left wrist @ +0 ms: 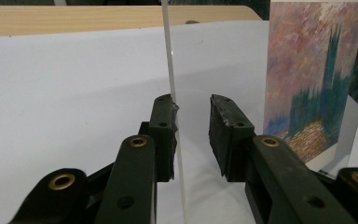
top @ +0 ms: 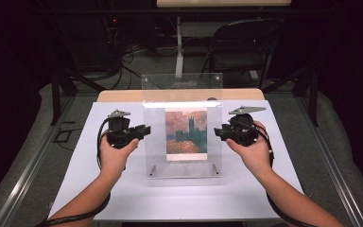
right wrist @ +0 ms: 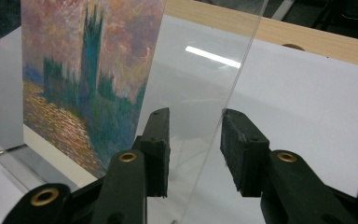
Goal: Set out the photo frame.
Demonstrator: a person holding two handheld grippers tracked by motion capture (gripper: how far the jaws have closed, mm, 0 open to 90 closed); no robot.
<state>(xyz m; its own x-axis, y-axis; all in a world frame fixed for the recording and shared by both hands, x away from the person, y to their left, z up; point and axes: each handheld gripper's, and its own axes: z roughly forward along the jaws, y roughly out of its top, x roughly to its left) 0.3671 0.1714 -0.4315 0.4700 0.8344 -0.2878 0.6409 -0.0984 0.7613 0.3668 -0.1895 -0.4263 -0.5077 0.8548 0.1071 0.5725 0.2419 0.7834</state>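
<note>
- Two hand-held grippers flank a clear acrylic frame (top: pixel 183 142) that stands upright on the white sheet (top: pixel 179 194) covering the table, roughly at its middle.
- Inside the frame sits a painted print (top: pixel 186 134): a dark tower against pink and orange sky, with water below.
- From the high view, the left gripper (top: pixel 144 130) sits right at the frame's left edge and the right gripper (top: pixel 217 133) at its right edge, each held in one of the person's hands.
- In the left gripper view, the thin edge of the clear pane (left wrist: pixel 171 84) runs up between the two black jaws. It lies against the left jaw's pad, while a gap shows between it and the right jaw, so the jaws stand apart and are not clamped.
- In the right gripper view, the pane's edge (right wrist: pixel 233 88) again passes between the jaws, close to the right jaw's pad, with clear space to the left jaw. These jaws also stand apart around the edge.
- Two small metal pegs (top: pixel 152 171) show at the frame's foot.
- Beyond the sheet, a strip of bare wooden tabletop (top: pixel 123 96) shows, and a dark folding chair (top: pixel 238 45) stands further back.
</note>
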